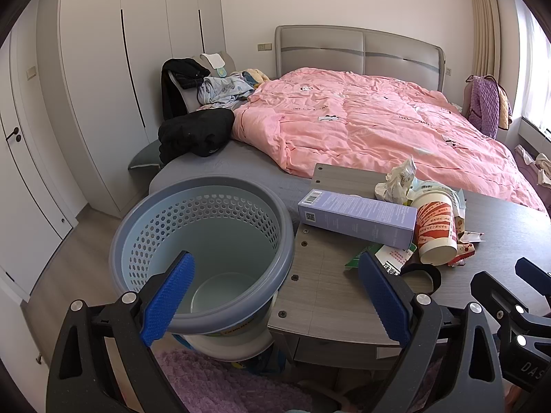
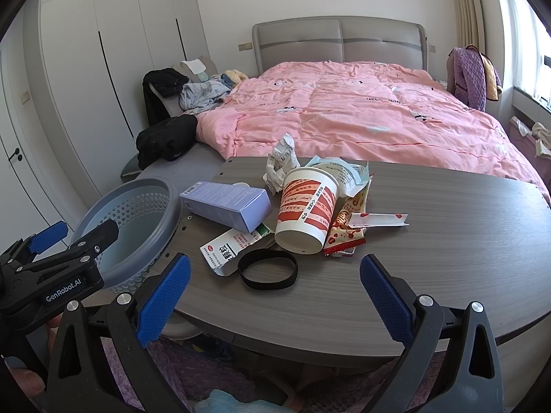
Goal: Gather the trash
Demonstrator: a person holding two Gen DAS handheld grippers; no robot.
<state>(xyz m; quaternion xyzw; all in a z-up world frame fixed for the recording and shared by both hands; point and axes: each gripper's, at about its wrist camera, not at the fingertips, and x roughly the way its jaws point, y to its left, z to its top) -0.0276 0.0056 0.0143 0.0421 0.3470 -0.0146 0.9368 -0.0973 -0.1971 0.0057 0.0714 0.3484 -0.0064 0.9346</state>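
Right tool (image 2: pixel 275 296) released, paper cup (image 2: pixel 306 211) ahead, left tool (image 1: pixel 275 296) released over basket (image 1: pixel 206 237).

Basket (image 2: pixel 137 220) left of my table (image 2: pixel 430 241); cup (image 2: pixel 306 213) on table w/ box (image 2: pixel 227 204) to its left, bed (image 2: pixel 361 120) behind.
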